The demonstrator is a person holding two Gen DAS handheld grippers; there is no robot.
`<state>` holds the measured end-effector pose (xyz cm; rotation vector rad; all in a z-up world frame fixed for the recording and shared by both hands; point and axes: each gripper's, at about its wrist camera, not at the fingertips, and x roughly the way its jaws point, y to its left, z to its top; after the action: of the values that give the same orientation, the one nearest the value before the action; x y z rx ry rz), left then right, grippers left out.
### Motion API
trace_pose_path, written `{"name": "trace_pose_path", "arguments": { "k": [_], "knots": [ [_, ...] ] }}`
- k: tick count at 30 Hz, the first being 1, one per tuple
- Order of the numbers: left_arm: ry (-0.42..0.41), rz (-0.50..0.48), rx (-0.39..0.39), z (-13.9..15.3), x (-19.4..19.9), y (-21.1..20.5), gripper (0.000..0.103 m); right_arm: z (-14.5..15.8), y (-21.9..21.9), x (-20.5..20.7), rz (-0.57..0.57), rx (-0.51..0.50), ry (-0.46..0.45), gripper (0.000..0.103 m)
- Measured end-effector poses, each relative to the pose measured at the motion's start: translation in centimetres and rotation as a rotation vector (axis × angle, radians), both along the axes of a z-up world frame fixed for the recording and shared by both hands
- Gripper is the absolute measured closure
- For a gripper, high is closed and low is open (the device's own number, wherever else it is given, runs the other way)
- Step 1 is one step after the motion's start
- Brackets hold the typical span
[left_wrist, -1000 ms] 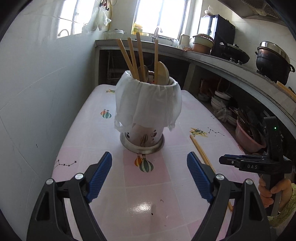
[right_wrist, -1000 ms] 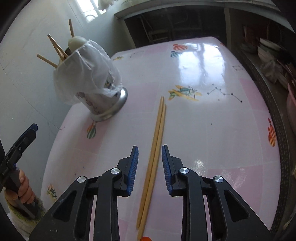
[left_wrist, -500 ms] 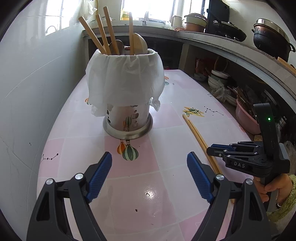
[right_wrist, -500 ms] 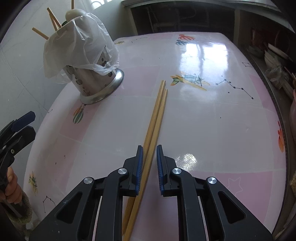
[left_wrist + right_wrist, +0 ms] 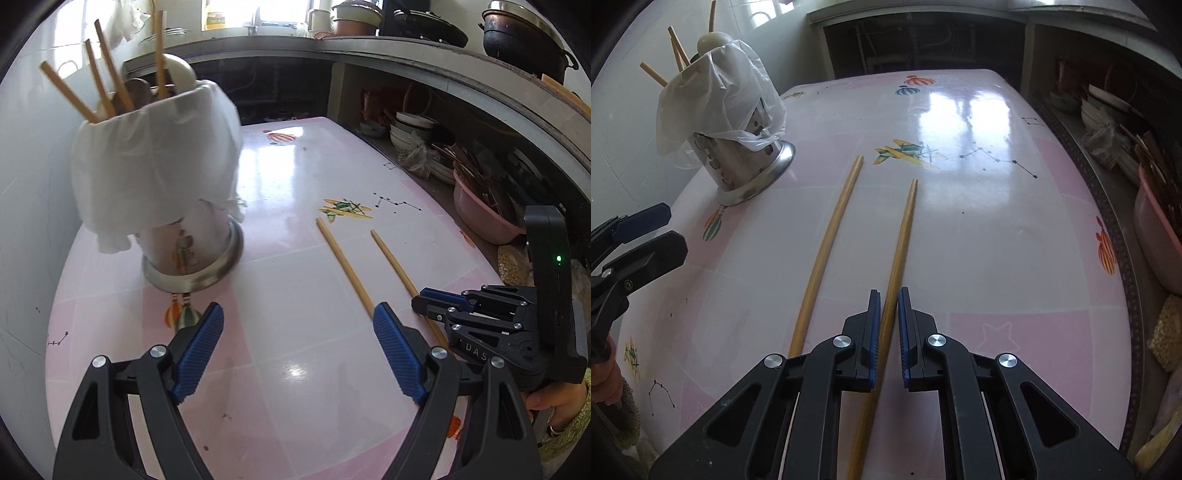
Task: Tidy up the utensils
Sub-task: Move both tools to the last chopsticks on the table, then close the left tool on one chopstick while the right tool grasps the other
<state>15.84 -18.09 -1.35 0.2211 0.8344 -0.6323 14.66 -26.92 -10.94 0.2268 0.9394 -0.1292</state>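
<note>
Only the right wrist view shows the right gripper (image 5: 886,325) nipping one chopstick (image 5: 901,236), tip toward 12 o'clock; the left gripper (image 5: 299,347) gapes wide, holding nothing.

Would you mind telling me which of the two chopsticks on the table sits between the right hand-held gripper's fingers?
The right chopstick, farther from the holder: the right hand-held gripper is shut on it. The left chopstick lies free beside it.

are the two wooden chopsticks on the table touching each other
Apart. The right wrist view shows bare pink table between the left wooden chopstick and the right one along their length.
</note>
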Motion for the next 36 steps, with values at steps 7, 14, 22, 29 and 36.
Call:
{"name": "trace_pose_path", "arguments": {
  "k": [7,14,22,29,36],
  "knots": [
    [0.046,-0.106,0.044,-2.1,0.2,-5.7,0.048,-0.2,-2.3,-1.5,-0.029,0.086,-0.034,0.095],
    [0.047,-0.115,0.171,-5.3,0.3,-8.3,0.072,-0.2,-2.8,-1.8,-0.028,0.128,-0.049,0.096],
    [-0.003,-0.052,0.211,-5.3,-0.1,-6.8,0.097,-0.2,-3.5,-2.0,-0.027,0.173,-0.058,0.096],
    [0.107,0.065,0.218,-4.9,-0.5,-1.5,0.097,-0.1,-2.8,-2.1,0.022,0.196,-0.021,0.096],
    [0.239,0.118,0.227,-4.4,-2.2,2.6,0.096,-0.3,-2.6,-2.6,0.051,0.211,-0.032,0.096]
  ]
}}
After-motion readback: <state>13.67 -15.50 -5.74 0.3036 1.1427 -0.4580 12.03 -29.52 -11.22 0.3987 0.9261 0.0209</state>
